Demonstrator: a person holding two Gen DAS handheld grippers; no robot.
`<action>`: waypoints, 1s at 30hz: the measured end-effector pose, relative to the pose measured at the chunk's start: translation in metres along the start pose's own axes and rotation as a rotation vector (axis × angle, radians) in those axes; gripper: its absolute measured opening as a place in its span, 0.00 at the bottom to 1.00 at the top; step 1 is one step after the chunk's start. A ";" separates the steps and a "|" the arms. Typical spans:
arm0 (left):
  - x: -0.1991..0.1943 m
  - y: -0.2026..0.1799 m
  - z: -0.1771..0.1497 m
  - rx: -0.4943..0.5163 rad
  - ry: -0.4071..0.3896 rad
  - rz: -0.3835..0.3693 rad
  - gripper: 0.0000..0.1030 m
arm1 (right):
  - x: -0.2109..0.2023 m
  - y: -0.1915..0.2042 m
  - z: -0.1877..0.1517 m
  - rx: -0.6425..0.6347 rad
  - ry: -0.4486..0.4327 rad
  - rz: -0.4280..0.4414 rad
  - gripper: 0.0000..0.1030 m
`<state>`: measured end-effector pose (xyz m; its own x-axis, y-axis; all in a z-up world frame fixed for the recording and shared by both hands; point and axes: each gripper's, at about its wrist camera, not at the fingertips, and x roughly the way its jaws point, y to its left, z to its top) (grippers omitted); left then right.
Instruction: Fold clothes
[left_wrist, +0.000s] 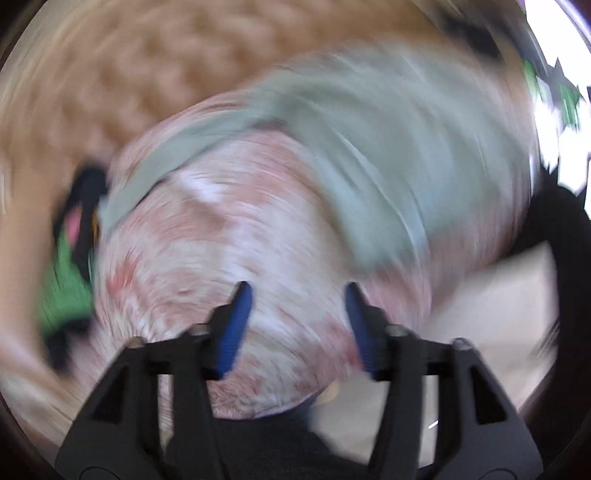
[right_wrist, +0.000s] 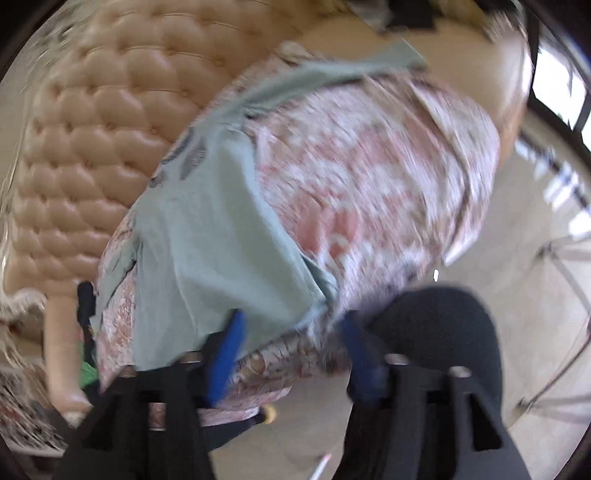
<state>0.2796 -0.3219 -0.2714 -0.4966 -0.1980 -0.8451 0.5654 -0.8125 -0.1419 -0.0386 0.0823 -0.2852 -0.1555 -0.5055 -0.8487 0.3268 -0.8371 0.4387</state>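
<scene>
A pale green garment (left_wrist: 376, 155) lies spread over a pink-and-white patterned cushion (left_wrist: 221, 251); the left wrist view is heavily blurred. My left gripper (left_wrist: 297, 295) hangs above the cushion, jaws apart, nothing between the blue pads (left_wrist: 236, 325). In the right wrist view the same garment (right_wrist: 214, 236) covers the left part of the cushion (right_wrist: 369, 177), its lower edge reaching the near cushion rim. My right gripper (right_wrist: 291, 321) stands open just over that edge; the cloth's corner lies between the pads (right_wrist: 225, 354) without being pinched.
A tan tufted sofa back (right_wrist: 92, 140) rises behind the cushion. A dark clad leg of a person (right_wrist: 436, 325) is at the lower right. Green and black cloth (left_wrist: 66, 288) lies to the left of the cushion. Pale floor (right_wrist: 498, 295) lies to the right.
</scene>
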 end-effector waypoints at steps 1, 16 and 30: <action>-0.004 0.036 0.013 -0.176 -0.043 -0.069 0.57 | 0.001 0.013 0.003 -0.058 -0.028 0.006 0.74; 0.070 0.253 0.074 -0.955 -0.025 -0.128 0.43 | 0.128 0.118 -0.005 -0.439 0.060 -0.042 0.78; 0.103 0.263 0.076 -0.944 0.099 -0.009 0.31 | 0.124 0.114 -0.009 -0.456 0.067 -0.003 0.88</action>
<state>0.3269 -0.5975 -0.3568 -0.4701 -0.1115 -0.8756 0.8821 -0.0264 -0.4703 -0.0117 -0.0740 -0.3428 -0.1015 -0.4756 -0.8738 0.7054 -0.6537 0.2739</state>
